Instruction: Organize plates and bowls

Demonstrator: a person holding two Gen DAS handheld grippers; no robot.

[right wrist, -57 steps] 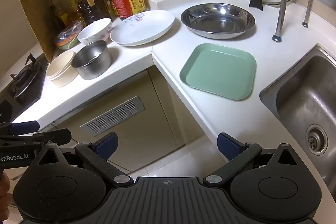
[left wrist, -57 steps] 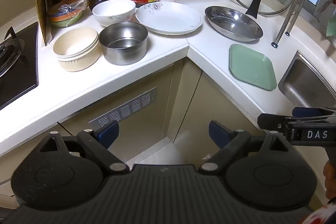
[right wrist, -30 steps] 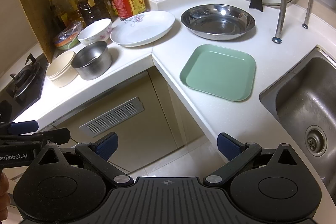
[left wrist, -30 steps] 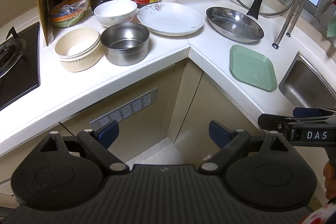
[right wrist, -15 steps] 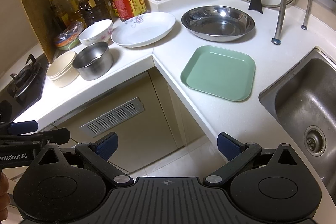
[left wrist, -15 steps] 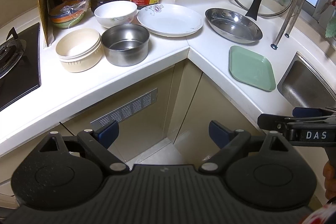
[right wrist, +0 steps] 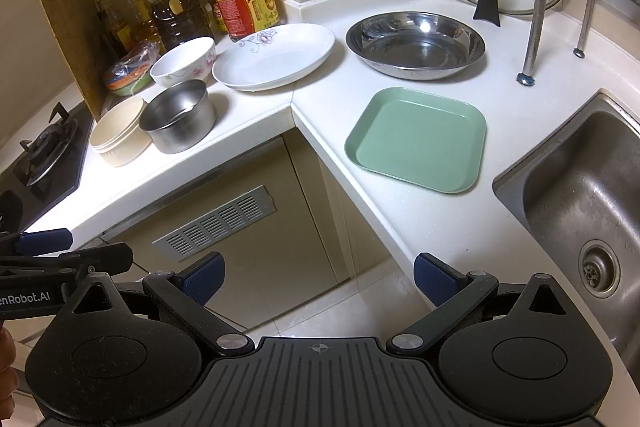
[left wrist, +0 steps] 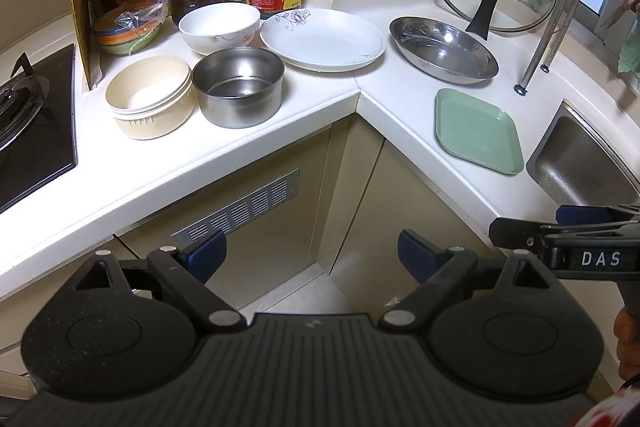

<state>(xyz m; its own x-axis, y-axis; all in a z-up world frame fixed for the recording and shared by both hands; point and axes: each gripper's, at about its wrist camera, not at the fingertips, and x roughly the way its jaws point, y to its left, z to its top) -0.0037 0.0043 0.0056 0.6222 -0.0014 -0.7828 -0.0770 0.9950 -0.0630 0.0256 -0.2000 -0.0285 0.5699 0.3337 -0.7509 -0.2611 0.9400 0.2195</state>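
A: 6 dishes sit loose on the counter (right wrist: 400, 211), none stacked yet. What has changed over the last 2 seconds?

B: Almost nothing. Both views have crept a touch nearer the corner, and every dish lies where it lay. I judge the sorting has not begun.

A: And the grippers?

B: The left gripper (left wrist: 312, 251) hangs low in front of the cabinet, jaws wide apart, nothing between them. The right gripper (right wrist: 318, 277) is the same, spread and empty, below the counter edge.

A: Where are the bowls?

B: In the left view, at 11 o'clock: a cream bowl (left wrist: 150, 101) touching a steel bowl (left wrist: 238, 91), and a white bowl (left wrist: 219, 26) just behind them.

A: The plates?

B: The white plate (left wrist: 324, 39) at 12 o'clock, beside the white bowl. In the right view the steel plate (right wrist: 415, 45) sits at 1 o'clock and the green plate (right wrist: 418, 141) lies nearest that gripper, between the steel plate and the sink (right wrist: 580, 195).

A: What does that mean for the job?

B: All of it remains. The right side looks best placed for the green plate, the left for the bowls. That flat plate lies flush, so catching its rim may be fiddly.
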